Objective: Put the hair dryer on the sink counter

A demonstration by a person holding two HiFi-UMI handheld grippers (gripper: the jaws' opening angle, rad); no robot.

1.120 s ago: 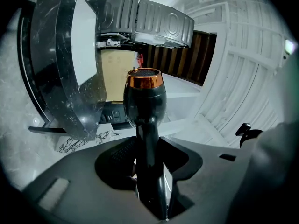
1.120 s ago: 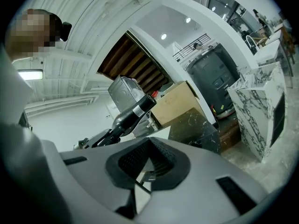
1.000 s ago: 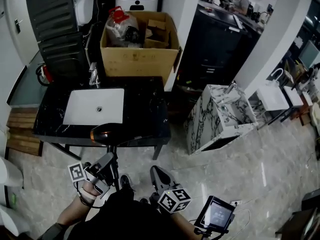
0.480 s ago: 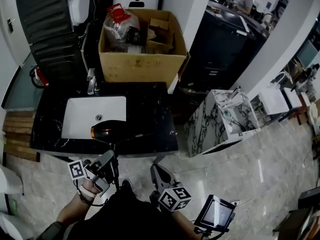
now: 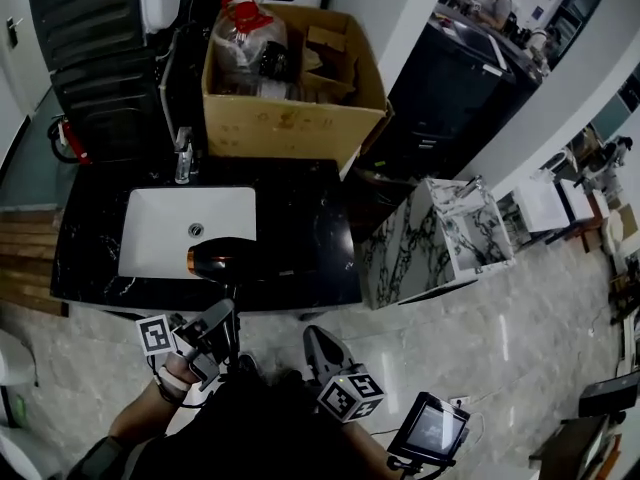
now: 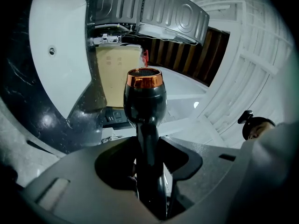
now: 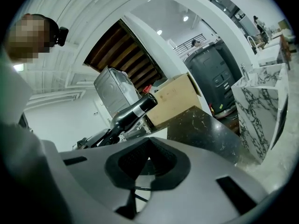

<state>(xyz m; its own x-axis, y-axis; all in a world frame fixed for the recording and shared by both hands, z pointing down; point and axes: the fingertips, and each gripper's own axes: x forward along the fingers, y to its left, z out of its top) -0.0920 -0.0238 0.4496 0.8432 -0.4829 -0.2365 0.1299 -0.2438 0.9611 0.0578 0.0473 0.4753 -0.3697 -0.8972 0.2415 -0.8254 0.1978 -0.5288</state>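
The black hair dryer [image 5: 228, 261] with a copper ring at its nozzle hangs over the front of the black sink counter [image 5: 300, 238], its nozzle over the white basin's [image 5: 180, 223] near edge. My left gripper [image 5: 217, 326] is shut on its handle from below. In the left gripper view the hair dryer [image 6: 145, 94] stands up out of my left gripper [image 6: 149, 155], nozzle pointing away. My right gripper [image 5: 322, 351] hangs low in front of the counter, jaws together and holding nothing. From my right gripper [image 7: 148, 146] the hair dryer [image 7: 133, 110] shows to the left.
A cardboard box [image 5: 290, 73] full of items stands behind the counter, and a faucet [image 5: 182, 154] rises at the basin's back. A marble-patterned cabinet [image 5: 430, 238] stands to the right on the tiled floor. A small screen [image 5: 430, 430] sits by my right arm.
The hair dryer has travelled forward from the counter's front edge to over the counter, still in my left gripper. The right gripper has kept its place.
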